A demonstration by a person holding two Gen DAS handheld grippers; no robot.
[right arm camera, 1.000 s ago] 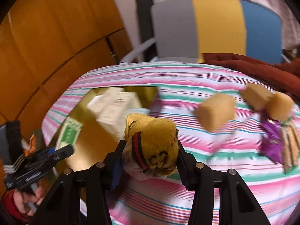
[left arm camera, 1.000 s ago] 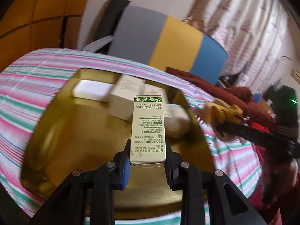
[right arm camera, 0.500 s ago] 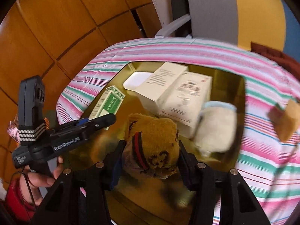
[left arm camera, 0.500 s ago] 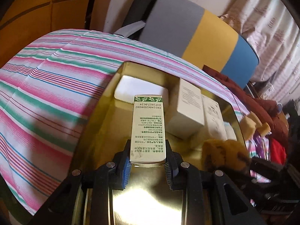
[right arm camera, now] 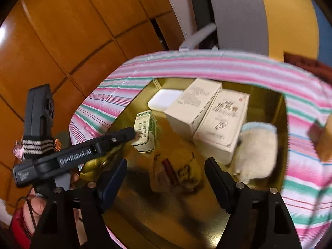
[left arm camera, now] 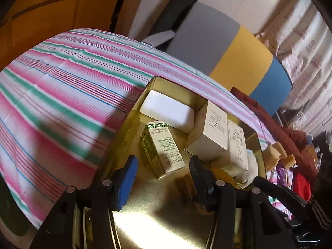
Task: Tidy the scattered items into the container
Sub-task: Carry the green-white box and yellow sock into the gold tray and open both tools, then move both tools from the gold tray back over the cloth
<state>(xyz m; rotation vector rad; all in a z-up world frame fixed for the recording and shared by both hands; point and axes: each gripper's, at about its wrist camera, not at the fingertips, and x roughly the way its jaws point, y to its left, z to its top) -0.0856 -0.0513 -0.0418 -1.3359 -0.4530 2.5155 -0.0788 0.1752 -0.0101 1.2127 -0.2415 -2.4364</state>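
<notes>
A gold tin (left arm camera: 166,207) sits on the striped tablecloth. The green-and-white box (left arm camera: 164,151) lies on the tin's floor just ahead of my left gripper (left arm camera: 162,176), whose jaws are opening and no longer touch it. In the right wrist view the yellow sock (right arm camera: 178,172) rests blurred on the tin (right arm camera: 186,217) floor between the opening jaws of my right gripper (right arm camera: 165,176), pads clear of it. The left gripper (right arm camera: 124,134) reaches in beside the green box (right arm camera: 145,132). The right gripper (left arm camera: 261,181) shows at the lower right of the left wrist view.
Inside the tin lie a flat white box (left arm camera: 168,112), two white cartons (left arm camera: 209,132) (left arm camera: 237,145) and a fluffy white cloth (right arm camera: 257,149). Tan sponges (left arm camera: 271,157) sit on the tablecloth (left arm camera: 62,103) to the right. A grey, yellow and blue chair (left arm camera: 228,47) stands behind.
Both grippers went from shut to open. The green box left the left jaws and lies tilted on the tin floor. The yellow sock dropped out of the right jaws into the tin.
</notes>
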